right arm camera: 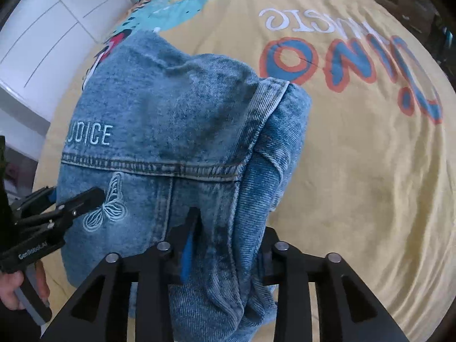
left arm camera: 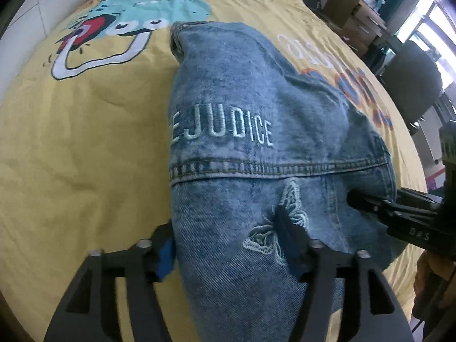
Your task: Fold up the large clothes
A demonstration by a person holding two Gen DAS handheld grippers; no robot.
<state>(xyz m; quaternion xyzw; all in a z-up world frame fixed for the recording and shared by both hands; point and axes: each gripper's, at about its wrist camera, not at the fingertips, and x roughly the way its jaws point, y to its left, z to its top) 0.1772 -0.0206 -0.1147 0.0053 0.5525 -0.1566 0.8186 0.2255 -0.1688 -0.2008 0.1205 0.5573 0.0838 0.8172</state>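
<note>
Straddling folded denim jacket [left arm camera: 250, 148]: hand-held grippers

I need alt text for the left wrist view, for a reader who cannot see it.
A folded denim jacket with an embroidered butterfly lies on a yellow cartoon-print bedspread. The left gripper straddles its near edge, jaws apart, while the right gripper touches it from the right.

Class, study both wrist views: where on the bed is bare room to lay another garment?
Free: yellow bedspread left of the denim jacket, and the stretch right of it, below the orange lettering. Crowded: the jacket's near edge, where left gripper and right gripper straddle it.
</note>
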